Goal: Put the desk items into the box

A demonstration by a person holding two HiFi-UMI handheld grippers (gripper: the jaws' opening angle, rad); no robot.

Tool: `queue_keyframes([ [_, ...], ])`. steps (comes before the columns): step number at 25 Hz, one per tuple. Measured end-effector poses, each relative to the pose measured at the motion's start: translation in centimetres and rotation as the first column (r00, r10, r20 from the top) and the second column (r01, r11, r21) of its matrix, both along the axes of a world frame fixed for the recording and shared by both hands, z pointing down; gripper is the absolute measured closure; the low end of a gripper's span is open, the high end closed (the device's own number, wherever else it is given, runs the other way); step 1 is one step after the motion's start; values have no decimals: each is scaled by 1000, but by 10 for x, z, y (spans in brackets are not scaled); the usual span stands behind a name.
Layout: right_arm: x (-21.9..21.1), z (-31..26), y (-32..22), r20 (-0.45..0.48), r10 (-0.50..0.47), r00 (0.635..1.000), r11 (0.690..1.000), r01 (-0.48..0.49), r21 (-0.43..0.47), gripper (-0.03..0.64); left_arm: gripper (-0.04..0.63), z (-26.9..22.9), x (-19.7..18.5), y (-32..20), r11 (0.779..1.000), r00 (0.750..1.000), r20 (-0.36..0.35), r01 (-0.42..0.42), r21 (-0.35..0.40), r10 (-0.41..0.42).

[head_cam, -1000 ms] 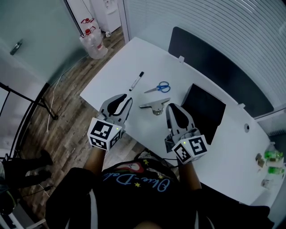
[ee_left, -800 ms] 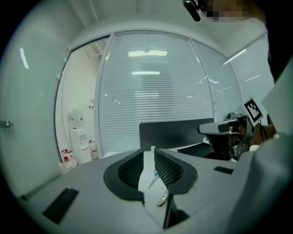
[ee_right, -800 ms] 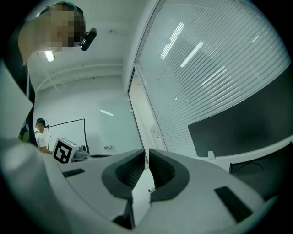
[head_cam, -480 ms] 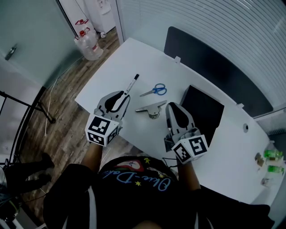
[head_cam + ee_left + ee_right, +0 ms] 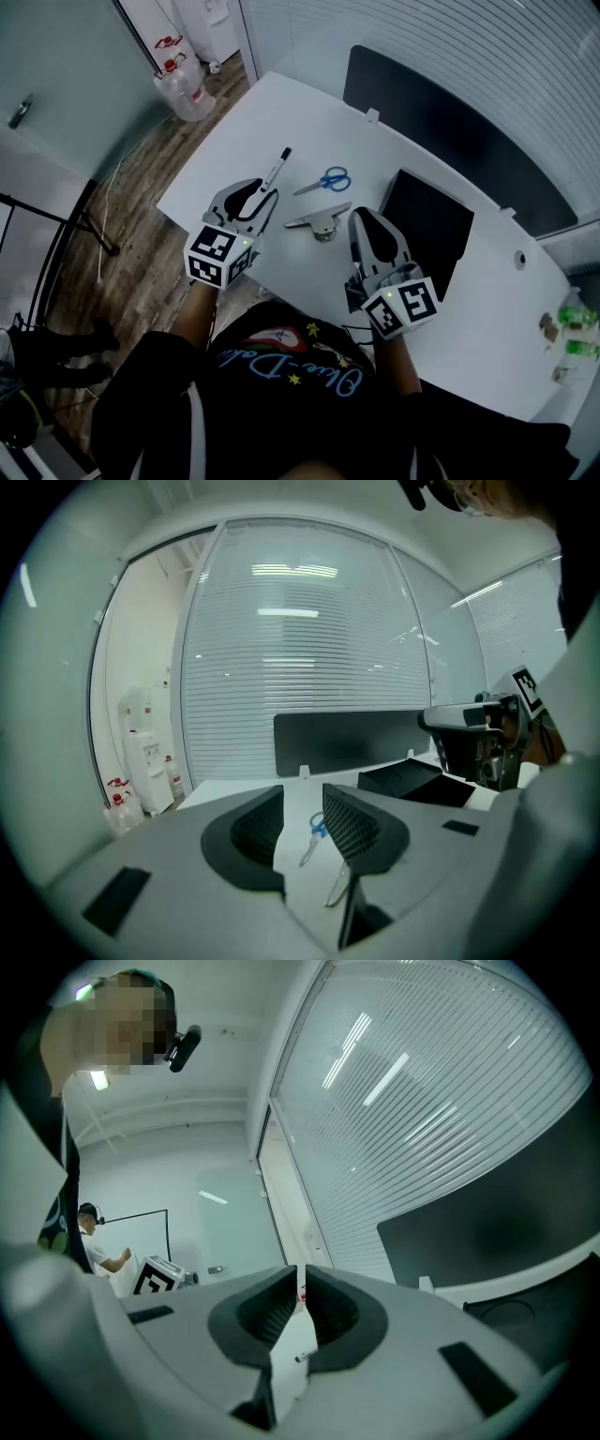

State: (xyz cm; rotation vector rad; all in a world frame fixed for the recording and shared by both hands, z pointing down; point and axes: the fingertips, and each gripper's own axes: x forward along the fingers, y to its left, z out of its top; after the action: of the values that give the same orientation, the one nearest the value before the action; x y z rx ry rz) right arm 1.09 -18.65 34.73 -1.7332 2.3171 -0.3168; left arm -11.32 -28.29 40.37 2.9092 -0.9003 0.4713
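On the white desk (image 5: 281, 112) lie a black-and-white marker (image 5: 276, 171), blue-handled scissors (image 5: 323, 180) and a flat metal piece (image 5: 319, 221). An open black box (image 5: 427, 230) stands to their right. My left gripper (image 5: 255, 193) hovers just short of the marker's near end. Its jaws have just been opening and are empty. In the left gripper view, the scissors (image 5: 314, 832) and the metal piece (image 5: 339, 885) show through the gap of the left gripper (image 5: 302, 803). My right gripper (image 5: 362, 219) sits beside the box's near left corner. The right gripper (image 5: 301, 1283) is shut on nothing.
A dark partition panel (image 5: 441, 131) runs along the desk's far edge. Water bottles (image 5: 185, 84) stand on the wooden floor beyond the left corner. Small green-capped bottles (image 5: 574, 333) sit at the desk's far right. The desk's near edge runs under both grippers.
The left gripper has moved forward to the marker's near end and its jaws stand wider apart. The right gripper has stayed beside the box.
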Motion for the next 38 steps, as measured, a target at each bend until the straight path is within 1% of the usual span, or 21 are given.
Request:
queue_keyframes([
  [5, 5, 6, -5, 3, 14, 1000, 1000, -14, -22, 595, 471, 21, 5, -17, 999, 999, 46, -18, -30, 19],
  [9, 12, 8, -12, 8, 40, 999, 999, -40, -32, 595, 465, 35, 11, -35, 998, 997, 66, -29, -56, 32],
  [13, 15, 16, -21, 29, 62, 998, 997, -60, -55, 595, 465, 56, 12, -53, 996, 994, 108, -26, -91, 35],
  [17, 16, 22, -30, 36, 71, 997, 995, -68, -75, 595, 462, 73, 13, -69, 992, 990, 132, -24, -123, 40],
  [23, 23, 32, -40, 46, 95, 994, 990, -90, -106, 595, 462, 96, 18, -100, 988, 983, 179, -15, -151, 42],
  [31, 29, 37, -58, 46, 114, 992, 986, -107, -130, 595, 456, 124, 30, -117, 973, 971, 222, -35, -228, 87],
  [38, 35, 42, -64, 55, 137, 989, 981, -127, -149, 595, 449, 155, 36, -122, 955, 952, 281, -35, -294, 121],
])
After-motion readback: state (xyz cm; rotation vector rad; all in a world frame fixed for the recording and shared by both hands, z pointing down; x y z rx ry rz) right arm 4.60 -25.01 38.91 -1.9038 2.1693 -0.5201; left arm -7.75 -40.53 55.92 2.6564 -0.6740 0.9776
